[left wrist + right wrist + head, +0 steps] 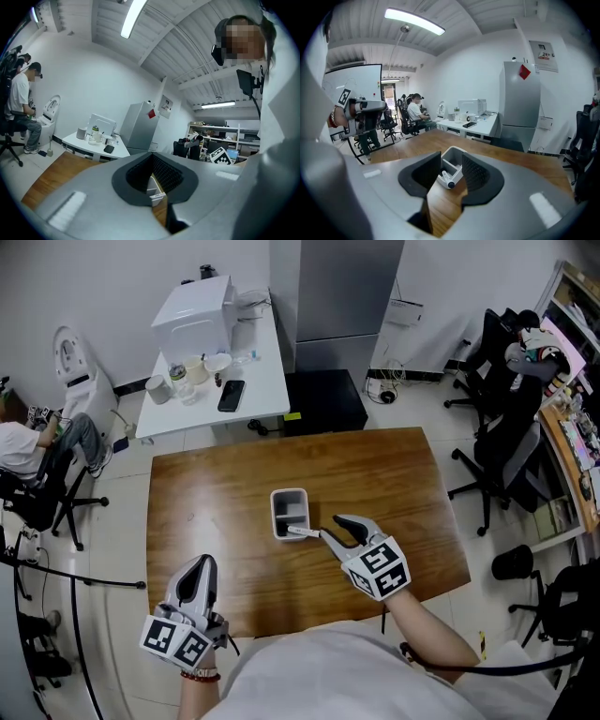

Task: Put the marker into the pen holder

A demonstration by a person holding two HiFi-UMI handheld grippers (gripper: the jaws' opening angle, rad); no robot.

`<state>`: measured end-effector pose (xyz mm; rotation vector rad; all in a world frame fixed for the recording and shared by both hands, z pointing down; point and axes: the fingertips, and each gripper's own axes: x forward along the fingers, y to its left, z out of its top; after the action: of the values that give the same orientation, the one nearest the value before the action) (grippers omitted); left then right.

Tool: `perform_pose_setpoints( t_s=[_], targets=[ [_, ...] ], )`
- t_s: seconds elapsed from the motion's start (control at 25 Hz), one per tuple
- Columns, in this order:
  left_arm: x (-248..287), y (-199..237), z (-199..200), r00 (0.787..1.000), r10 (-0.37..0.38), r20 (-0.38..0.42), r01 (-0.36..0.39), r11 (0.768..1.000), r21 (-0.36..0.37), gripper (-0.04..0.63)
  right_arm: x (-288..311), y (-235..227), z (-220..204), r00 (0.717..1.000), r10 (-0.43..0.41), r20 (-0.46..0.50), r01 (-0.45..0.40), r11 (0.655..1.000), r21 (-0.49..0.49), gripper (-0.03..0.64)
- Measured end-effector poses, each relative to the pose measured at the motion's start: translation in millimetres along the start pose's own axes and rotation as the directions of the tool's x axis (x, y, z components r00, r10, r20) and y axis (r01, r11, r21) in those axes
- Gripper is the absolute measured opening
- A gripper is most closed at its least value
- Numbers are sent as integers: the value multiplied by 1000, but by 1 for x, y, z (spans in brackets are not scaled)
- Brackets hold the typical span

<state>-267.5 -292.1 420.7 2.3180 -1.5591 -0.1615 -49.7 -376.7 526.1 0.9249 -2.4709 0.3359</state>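
The marker (302, 532) lies tilted in the holder (289, 494) mid-table (375, 474), its end on the near rim. The right gripper (330, 527), just right of it, is spread and empty. The left gripper (199, 568), near left, is slightly parted, empty.

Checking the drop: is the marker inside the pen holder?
Partly in: the marker lies tilted in the pen holder's near compartment, one end poking over the rim, not upright.
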Motion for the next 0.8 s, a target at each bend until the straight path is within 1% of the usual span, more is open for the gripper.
perform_pose_setpoints(
  t_s=[0.12, 0.28, 0.4, 0.48, 0.6, 0.68, 0.8],
  targets=[
    [-2, -7, -1, 1000, -27, -5, 27, 1000, 0, -6, -18, 6, 11, 997, 1, 72, -2, 1000, 16, 127],
    [-4, -17, -4, 996, -89, -25, 89, 996, 0, -6, -45, 20, 32, 982, -13, 190, 9, 1000, 24, 126],
    [-14, -21, -5, 990, -131, -47, 131, 991, 10, -6, -65, 32, 37, 973, -57, 224, 49, 998, 40, 124],
    [-24, -17, -2, 987, -152, -59, 155, 987, 44, -6, -75, 43, 37, 967, -86, 241, 76, 996, 51, 123],
    [-33, -4, 0, 985, -152, -75, 159, 983, 90, -6, -84, 60, 43, 950, -106, 292, 96, 994, 50, 118],
    [-41, -7, 2, 988, -141, -57, 146, 985, 96, -6, -88, 74, 45, 948, -87, 305, 81, 996, 32, 114],
    [-63, -28, 0, 992, -125, -22, 126, 988, 84, -6, -102, 97, 44, 947, -42, 318, 43, 999, 3, 115]
  ],
)
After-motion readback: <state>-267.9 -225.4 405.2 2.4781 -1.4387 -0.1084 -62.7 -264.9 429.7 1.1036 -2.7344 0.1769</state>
